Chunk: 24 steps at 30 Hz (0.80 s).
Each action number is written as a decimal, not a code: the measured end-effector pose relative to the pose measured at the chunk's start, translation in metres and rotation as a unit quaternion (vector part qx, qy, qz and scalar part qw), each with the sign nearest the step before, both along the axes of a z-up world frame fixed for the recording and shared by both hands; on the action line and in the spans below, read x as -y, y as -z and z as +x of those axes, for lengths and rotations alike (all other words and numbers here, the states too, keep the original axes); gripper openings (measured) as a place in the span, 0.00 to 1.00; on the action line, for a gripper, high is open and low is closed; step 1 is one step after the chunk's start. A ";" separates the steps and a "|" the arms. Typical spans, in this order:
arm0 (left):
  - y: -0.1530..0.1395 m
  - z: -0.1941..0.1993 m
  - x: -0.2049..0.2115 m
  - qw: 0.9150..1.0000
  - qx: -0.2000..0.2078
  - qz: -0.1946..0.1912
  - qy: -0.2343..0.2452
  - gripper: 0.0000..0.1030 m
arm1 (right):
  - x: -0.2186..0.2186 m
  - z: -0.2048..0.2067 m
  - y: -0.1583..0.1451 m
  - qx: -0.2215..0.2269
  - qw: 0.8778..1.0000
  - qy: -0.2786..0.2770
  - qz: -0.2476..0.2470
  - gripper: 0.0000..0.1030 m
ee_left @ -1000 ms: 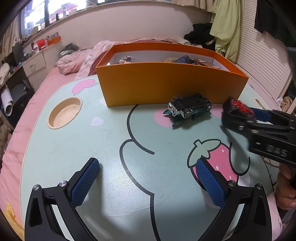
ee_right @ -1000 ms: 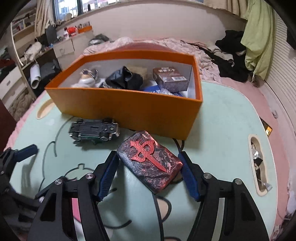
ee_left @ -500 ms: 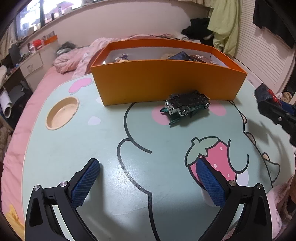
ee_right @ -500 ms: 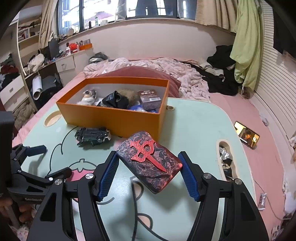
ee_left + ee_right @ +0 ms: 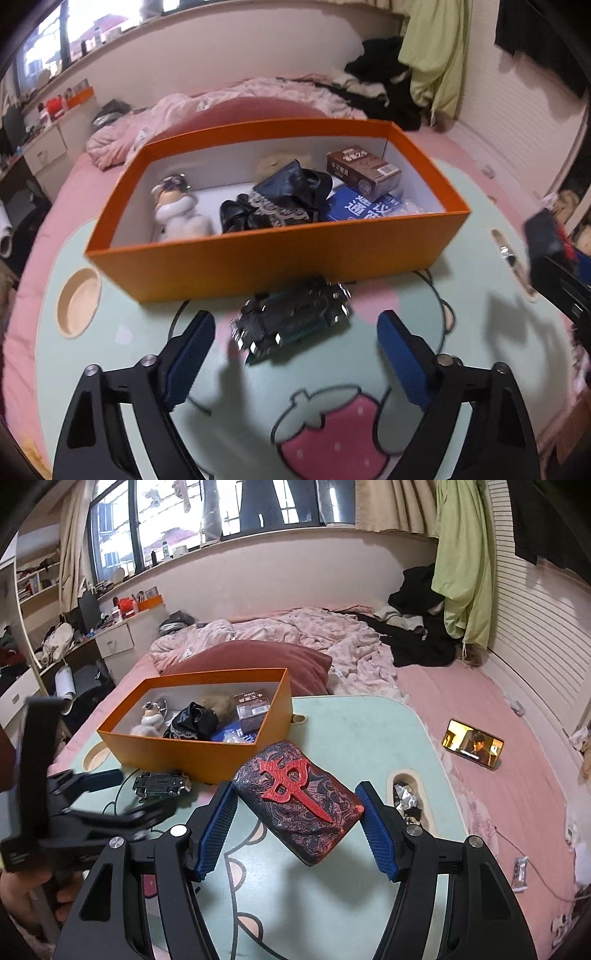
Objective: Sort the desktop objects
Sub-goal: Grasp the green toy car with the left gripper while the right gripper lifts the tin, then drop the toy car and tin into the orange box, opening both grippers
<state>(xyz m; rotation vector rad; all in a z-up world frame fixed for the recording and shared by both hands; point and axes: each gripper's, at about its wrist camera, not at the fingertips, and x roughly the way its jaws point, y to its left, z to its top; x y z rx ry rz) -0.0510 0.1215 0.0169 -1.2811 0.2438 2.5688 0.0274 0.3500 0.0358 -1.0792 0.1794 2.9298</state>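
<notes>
A dark toy car (image 5: 291, 322) lies upside down on the mint cartoon table (image 5: 147, 369), just in front of the orange box (image 5: 258, 266). My left gripper (image 5: 295, 356) is open, its blue pads on either side of the car and apart from it. My right gripper (image 5: 301, 825) is shut on a dark red-and-black case with a red emblem (image 5: 299, 801), held high above the table's right part. The car (image 5: 162, 783) and the left gripper (image 5: 122, 794) also show in the right wrist view. The box (image 5: 192, 753) holds a figurine, black cloth, a brown carton and a blue pack.
A round cup recess (image 5: 78, 302) is at the table's left edge. A slot with foil wrappers (image 5: 406, 801) is at the right edge. A lit phone (image 5: 472, 743) lies on the pink bed beyond. Bedding and clothes are behind the box.
My left gripper has moved forward to straddle the toy car. My right gripper has risen and pulled back with the case still in it.
</notes>
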 end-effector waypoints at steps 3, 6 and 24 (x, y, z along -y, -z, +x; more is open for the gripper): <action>0.007 -0.006 0.000 1.000 0.011 -0.001 -0.005 0.64 | 0.001 0.000 0.002 0.002 1.000 -0.003 -0.001 0.64; 0.008 0.002 0.005 1.000 0.006 0.010 0.016 0.64 | 0.003 0.000 0.006 0.005 1.000 -0.006 -0.002 0.64; -0.081 -0.021 0.064 0.993 -0.067 0.102 -0.007 0.64 | 0.041 -0.036 -0.023 0.002 0.996 -0.076 -0.038 0.65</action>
